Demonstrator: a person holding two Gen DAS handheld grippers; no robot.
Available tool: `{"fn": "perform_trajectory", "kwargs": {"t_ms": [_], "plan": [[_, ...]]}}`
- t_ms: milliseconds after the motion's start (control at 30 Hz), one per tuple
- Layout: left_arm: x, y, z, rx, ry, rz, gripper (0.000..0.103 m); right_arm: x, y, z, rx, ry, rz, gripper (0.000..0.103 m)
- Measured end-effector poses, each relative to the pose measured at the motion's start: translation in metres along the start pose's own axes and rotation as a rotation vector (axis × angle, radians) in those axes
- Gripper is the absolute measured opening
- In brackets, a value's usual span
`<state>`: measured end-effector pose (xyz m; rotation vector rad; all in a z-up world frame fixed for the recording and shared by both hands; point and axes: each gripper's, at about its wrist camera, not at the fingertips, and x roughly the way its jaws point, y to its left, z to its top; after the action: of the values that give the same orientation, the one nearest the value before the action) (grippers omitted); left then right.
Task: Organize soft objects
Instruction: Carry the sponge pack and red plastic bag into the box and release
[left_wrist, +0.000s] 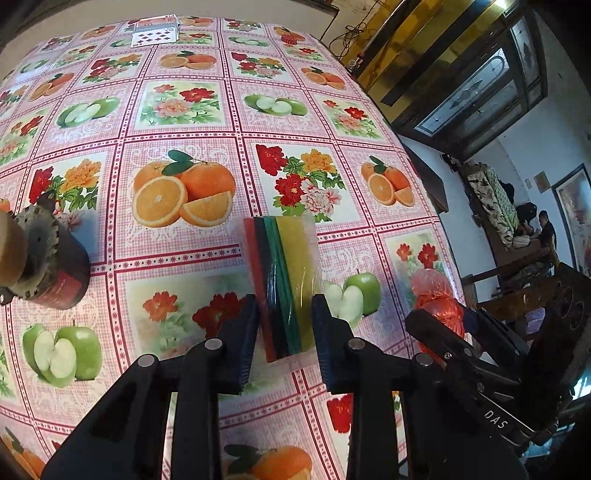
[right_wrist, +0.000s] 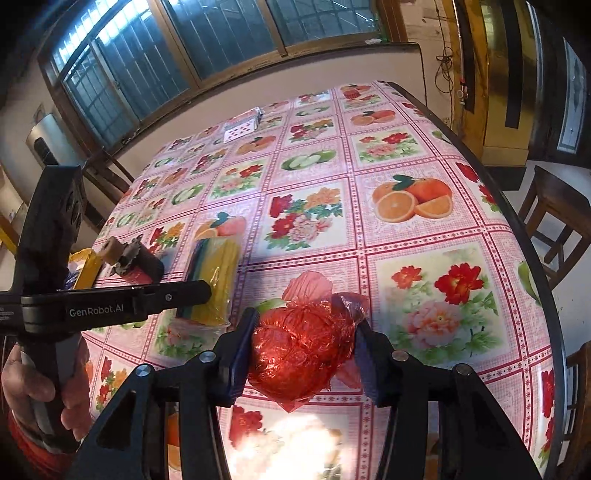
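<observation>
A pack of coloured cloths (left_wrist: 291, 273), striped red, black, green and yellow in clear wrap, rests on the flowered tablecloth (left_wrist: 177, 110). My left gripper (left_wrist: 284, 332) is shut on its near end, both pads touching its sides. The right wrist view shows the same pack (right_wrist: 218, 266) behind the left gripper (right_wrist: 199, 291). A crinkly red plastic-wrapped bundle (right_wrist: 299, 354) sits between my right gripper (right_wrist: 306, 343) fingers, which are shut on it just above the table. From the left wrist, the red bundle (left_wrist: 432, 295) shows at right, partly hidden by the right gripper (left_wrist: 436, 328).
A dark cylinder with a cork knob and toothed metal collar (left_wrist: 55, 266) stands left of the pack. Playing cards (left_wrist: 155, 33) and a small red item (left_wrist: 291, 35) lie at the far end. The table edge (right_wrist: 517, 221) and a wooden chair (right_wrist: 554, 214) are at right. A hand (right_wrist: 37, 380) holds the left gripper.
</observation>
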<state>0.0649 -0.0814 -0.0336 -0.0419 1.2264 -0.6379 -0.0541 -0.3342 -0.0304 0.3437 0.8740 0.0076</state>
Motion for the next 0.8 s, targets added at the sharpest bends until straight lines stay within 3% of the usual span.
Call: {"fn": "perform_trajectory", "kwargs": {"t_ms": [167,300,433,600,800], "plan": [[-0.051,0.005,-0.024,0.014,-0.067,-0.052,0.026,-0.016,0.049,0.004,-0.089,-0.022,0.05,0.051],[-0.1,0.036,-0.036,-0.011,-0.138,-0.035,0.026,-0.018,0.108,0.01,-0.178,-0.026,0.143,0.052],[-0.155,0.099,-0.049,-0.097,-0.229,0.063,0.026,-0.002,0.183,0.015,-0.281,-0.003,0.251,0.052],[-0.211,0.197,-0.074,-0.277,-0.332,0.202,0.026,0.035,0.288,0.026,-0.377,0.059,0.394,0.052],[-0.24,0.279,-0.123,-0.427,-0.357,0.312,0.026,0.085,0.401,0.026,-0.473,0.112,0.495,0.052]]}}
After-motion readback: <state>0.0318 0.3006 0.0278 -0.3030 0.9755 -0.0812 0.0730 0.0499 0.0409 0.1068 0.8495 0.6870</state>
